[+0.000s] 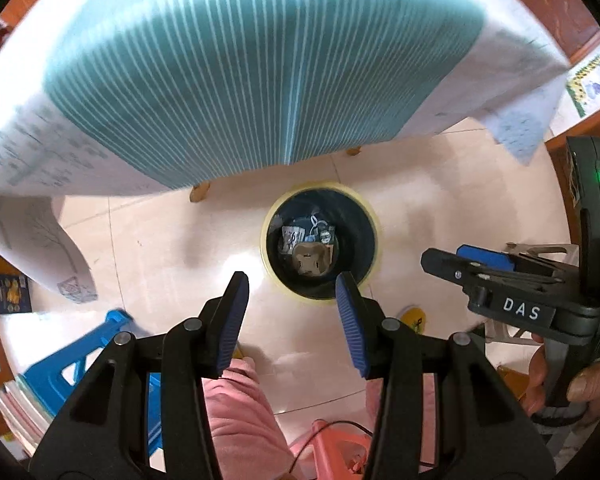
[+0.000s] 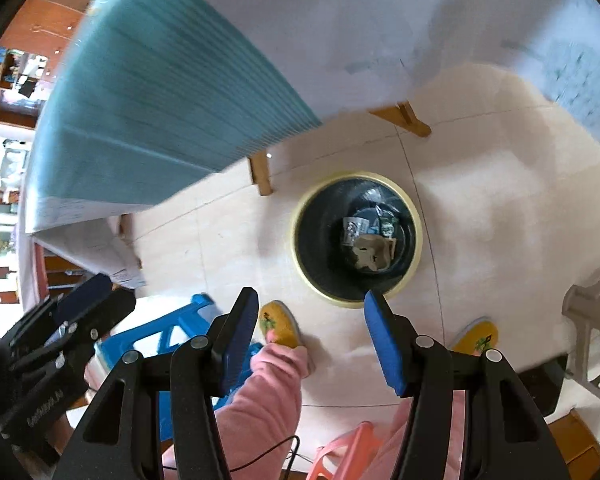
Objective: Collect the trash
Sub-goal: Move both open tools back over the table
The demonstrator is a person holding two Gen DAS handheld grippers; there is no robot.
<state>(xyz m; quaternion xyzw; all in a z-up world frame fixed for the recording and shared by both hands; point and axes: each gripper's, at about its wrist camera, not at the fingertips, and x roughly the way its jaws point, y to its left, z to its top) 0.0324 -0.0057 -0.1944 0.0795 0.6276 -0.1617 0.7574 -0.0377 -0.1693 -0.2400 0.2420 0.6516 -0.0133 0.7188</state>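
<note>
White "DAS" lettering marks right gripper (image 1: pixel 486 258).

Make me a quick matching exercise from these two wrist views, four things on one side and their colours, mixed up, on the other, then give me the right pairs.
Things:
1. Trash bin rim
2. Stool beside the person's leg
3. Trouser leg
4. Striped tablecloth

Colours:
A. Pink
B. Teal
C. Pale yellow
D. Bright blue

Pairs: 1-C, 2-D, 3-A, 4-B
</note>
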